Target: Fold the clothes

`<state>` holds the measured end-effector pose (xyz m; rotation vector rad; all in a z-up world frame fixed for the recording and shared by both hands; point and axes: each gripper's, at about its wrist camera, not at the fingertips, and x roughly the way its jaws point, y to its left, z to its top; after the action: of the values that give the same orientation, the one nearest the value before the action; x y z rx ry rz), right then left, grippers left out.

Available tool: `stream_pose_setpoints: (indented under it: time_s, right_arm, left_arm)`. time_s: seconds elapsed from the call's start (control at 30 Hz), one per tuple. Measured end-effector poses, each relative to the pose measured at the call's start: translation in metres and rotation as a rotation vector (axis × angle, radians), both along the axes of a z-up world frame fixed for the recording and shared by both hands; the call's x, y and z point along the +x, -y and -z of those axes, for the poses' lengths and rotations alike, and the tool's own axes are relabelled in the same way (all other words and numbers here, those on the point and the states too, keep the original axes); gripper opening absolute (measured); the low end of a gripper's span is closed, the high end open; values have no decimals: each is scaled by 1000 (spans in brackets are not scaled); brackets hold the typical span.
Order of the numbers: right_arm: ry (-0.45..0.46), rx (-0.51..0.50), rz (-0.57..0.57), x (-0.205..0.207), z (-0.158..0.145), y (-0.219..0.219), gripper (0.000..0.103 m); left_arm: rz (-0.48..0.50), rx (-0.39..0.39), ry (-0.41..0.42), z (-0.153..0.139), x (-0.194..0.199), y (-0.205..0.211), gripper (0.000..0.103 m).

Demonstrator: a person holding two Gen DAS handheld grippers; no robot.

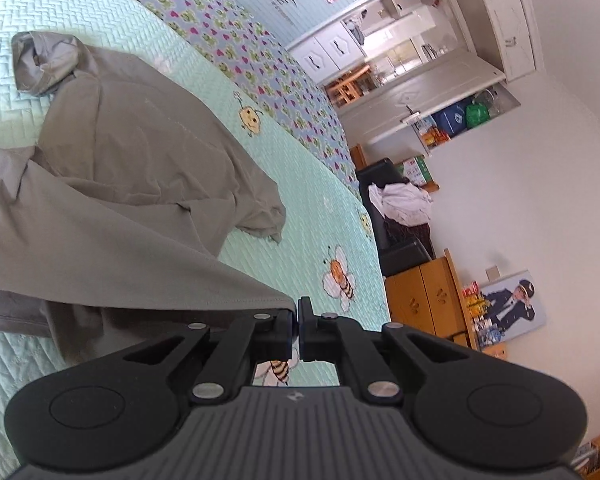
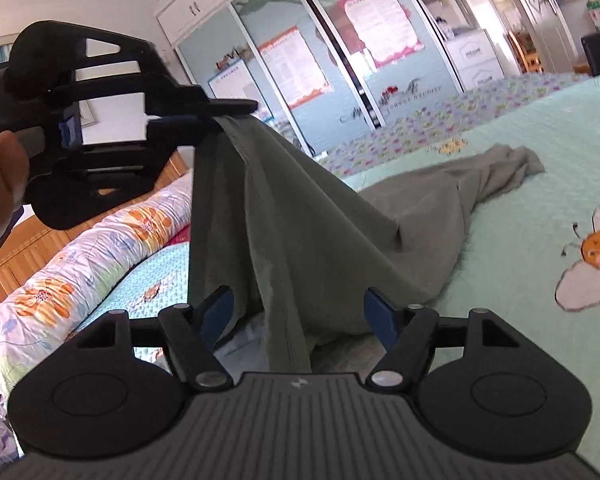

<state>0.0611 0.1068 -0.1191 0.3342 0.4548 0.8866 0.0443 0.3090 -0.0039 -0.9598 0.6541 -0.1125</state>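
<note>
Pinching a hem corner of the grey-green garment point(image 1: 132, 184), the left gripper point(image 1: 298, 320) has its jaws clamped tight and lifts the cloth off the mint bedspread point(image 1: 292, 216). In the right wrist view that same gripper sits at ten o'clock, fabric draping from it down to the bed. The right gripper point(image 2: 298, 314) stands wide, its pads clear of the fold hanging between them. A floral quilt point(image 2: 80, 264) lies at eight o'clock.

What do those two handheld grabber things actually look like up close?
Both are matte black plastic. Each has a ribbed grey-black body with a small logo, two round housings at its sides, and linked arms with silver rivets. The right gripper has blue pads on its fingers. The left gripper shows a blue part near its handle in the right wrist view. No cables or sleeves are visible.
</note>
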Motion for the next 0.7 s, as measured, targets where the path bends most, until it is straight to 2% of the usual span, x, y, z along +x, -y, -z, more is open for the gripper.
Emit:
stream_pose_setpoints:
  time_s: [0.1,0.23,0.27,0.3,0.33,0.47,0.5,0.57,0.6,0.63,0.7]
  right_arm:
    - [46,17,-18,1,-3,-5,72]
    - [50,38,-42,12,-4,-10,72]
    - [41,31,-52,15,-5,-11,61]
    - [28,20,-65,18,-6,-11,17]
    - [17,3,-61,19,-7,-7,1]
    - [-32,-34,27,13,-15,34,0]
    - [-58,-40,59,11,-16,51,0]
    - [-117,-61,132,2,-12,96,0]
    - [-153,-80,173,-1,-6,117,0]
    - [-195,-102,215,-4,1,137,0]
    - [-291,-135,278,-10,21,171,0]
  left_arm:
    - [17,-6,3,-2,-1,5,1]
    - [29,-6,20,-5,-3,10,1]
    - [29,-4,21,-5,-3,11,1]
    - [30,-1,22,-5,-3,12,1]
    - [36,8,22,-4,-2,13,1]
    - [86,71,10,5,-4,19,2]
    - [110,80,-3,10,-5,21,6]
    - [168,57,-36,27,-9,27,20]
    - [193,40,-43,37,-14,29,31]
    - [217,26,-47,49,-20,31,36]
    - [248,-6,-69,74,-36,33,36]
